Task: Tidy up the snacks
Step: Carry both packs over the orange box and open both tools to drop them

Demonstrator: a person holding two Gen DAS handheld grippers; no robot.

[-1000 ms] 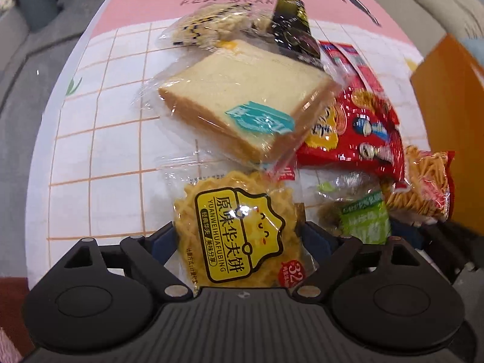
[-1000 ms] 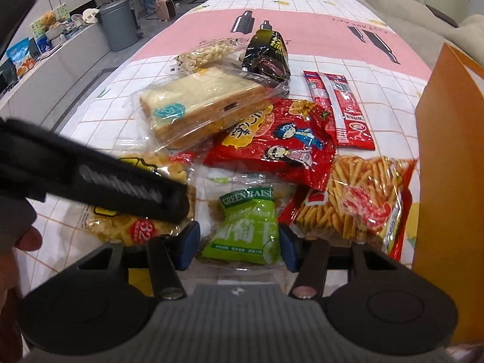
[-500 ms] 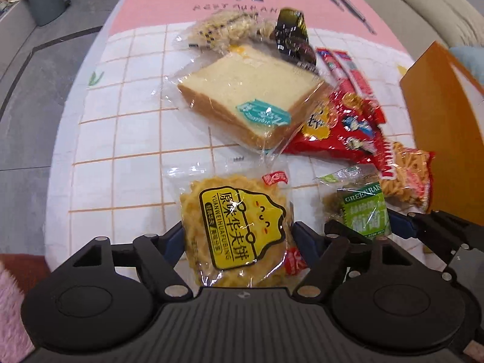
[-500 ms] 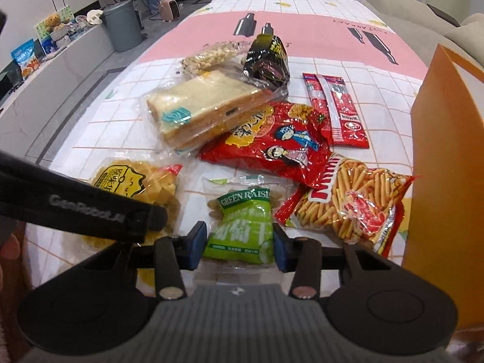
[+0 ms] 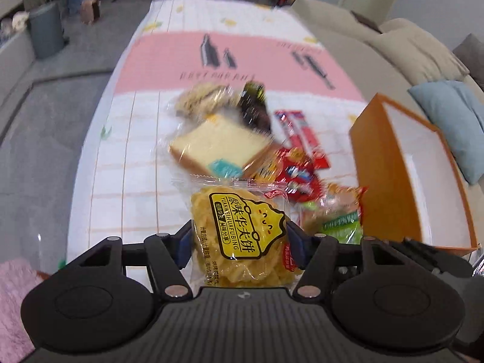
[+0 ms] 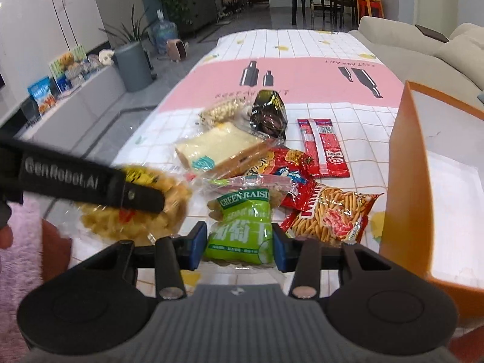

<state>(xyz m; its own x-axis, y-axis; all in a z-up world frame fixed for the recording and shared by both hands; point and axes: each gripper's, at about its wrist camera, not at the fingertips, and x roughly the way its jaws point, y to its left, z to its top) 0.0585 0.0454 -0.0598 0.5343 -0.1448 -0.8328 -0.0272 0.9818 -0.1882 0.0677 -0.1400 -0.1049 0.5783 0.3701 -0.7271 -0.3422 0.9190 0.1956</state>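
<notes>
Waffle pack (image 5: 240, 239) between pads of left gripper (image 5: 240, 243), jaws closing on it, lifted off table (image 5: 121, 157). Raisin bag (image 6: 239, 227) pinched in right gripper (image 6: 239, 243), narrow grip, beside orange box (image 6: 405, 181).

The yellow-labelled clear waffle-biscuit packet (image 5: 242, 236) sits between the left gripper (image 5: 240, 243) pads, left of the green raisin packet (image 6: 242, 227) — itself between the right gripper (image 6: 239, 243) pads. Behind them lies the clear-wrapped sliced bread (image 6: 217, 148); the open orange cardboard box (image 6: 405, 181) stands at the right.
</notes>
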